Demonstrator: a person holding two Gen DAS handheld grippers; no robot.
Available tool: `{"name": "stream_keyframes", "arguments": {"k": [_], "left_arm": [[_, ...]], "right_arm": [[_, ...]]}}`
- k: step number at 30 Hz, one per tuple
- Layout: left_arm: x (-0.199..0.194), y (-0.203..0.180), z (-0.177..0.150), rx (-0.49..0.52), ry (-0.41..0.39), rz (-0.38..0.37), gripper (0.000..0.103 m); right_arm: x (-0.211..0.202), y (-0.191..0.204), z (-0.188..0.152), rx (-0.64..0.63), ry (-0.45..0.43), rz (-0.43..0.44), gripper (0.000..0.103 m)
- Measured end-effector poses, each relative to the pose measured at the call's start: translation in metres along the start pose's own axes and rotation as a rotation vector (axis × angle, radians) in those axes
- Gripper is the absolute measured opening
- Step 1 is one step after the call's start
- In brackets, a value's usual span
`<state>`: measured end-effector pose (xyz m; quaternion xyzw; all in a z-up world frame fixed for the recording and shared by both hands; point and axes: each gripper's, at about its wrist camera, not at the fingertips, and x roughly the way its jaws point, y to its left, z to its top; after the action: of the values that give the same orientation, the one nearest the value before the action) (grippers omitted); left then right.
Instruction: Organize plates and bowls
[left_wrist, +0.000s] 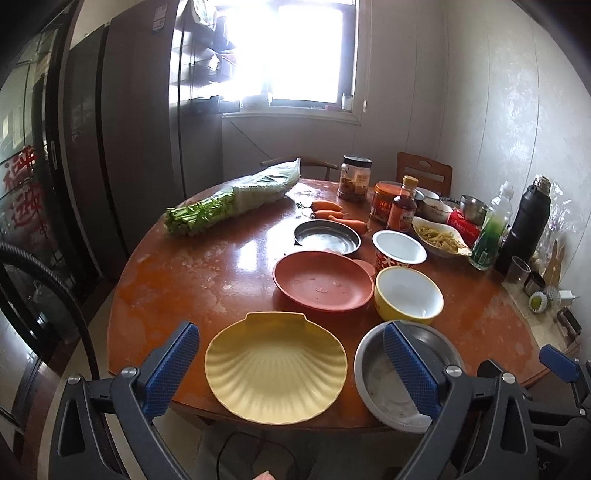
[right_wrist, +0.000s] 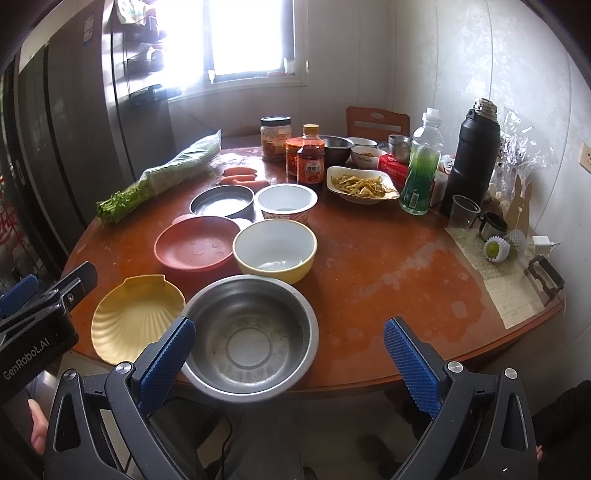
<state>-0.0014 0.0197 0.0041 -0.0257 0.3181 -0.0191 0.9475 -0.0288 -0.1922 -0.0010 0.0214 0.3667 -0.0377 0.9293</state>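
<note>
Two hand-held grippers: the left hand-held gripper (left_wrist: 291, 363) and the right hand-held gripper (right_wrist: 290, 358). On the surface (right_wrist: 388, 258): one yellow shell plate (right_wrist: 136, 317), one pink plate (right_wrist: 197, 245), two round steel dishes, the steel bowl (right_wrist: 251, 332) at 6 o'clock and the shallow steel pan (right_wrist: 221, 201) at 12, one yellow bowl (right_wrist: 275, 249), one paper cup bowl (right_wrist: 286, 201), three carrots (right_wrist: 240, 177), one black flask (right_wrist: 474, 155), one green bottle (right_wrist: 421, 173).

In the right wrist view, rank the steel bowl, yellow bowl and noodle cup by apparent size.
1. steel bowl, though it sits nearest the camera, which inflates it.
2. yellow bowl.
3. noodle cup, farthest, so its true size is unsure.
</note>
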Motion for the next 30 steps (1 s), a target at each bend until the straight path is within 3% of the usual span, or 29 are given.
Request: {"name": "stream_keyframes", "arguments": {"k": [9,30], "left_arm": [[0.0042,-0.0054,-0.0035,0.041,0.024,0.021,0.101],[0.0067,-0.0011,-0.0033,0.029,0.039,0.008,0.101]], "right_arm": [[0.0005,0.0006,0.0006,-0.004,0.0,0.001,0.102],[0.0005,0.0021,0.002,-0.011,0.001,0.001,0.102]]}}
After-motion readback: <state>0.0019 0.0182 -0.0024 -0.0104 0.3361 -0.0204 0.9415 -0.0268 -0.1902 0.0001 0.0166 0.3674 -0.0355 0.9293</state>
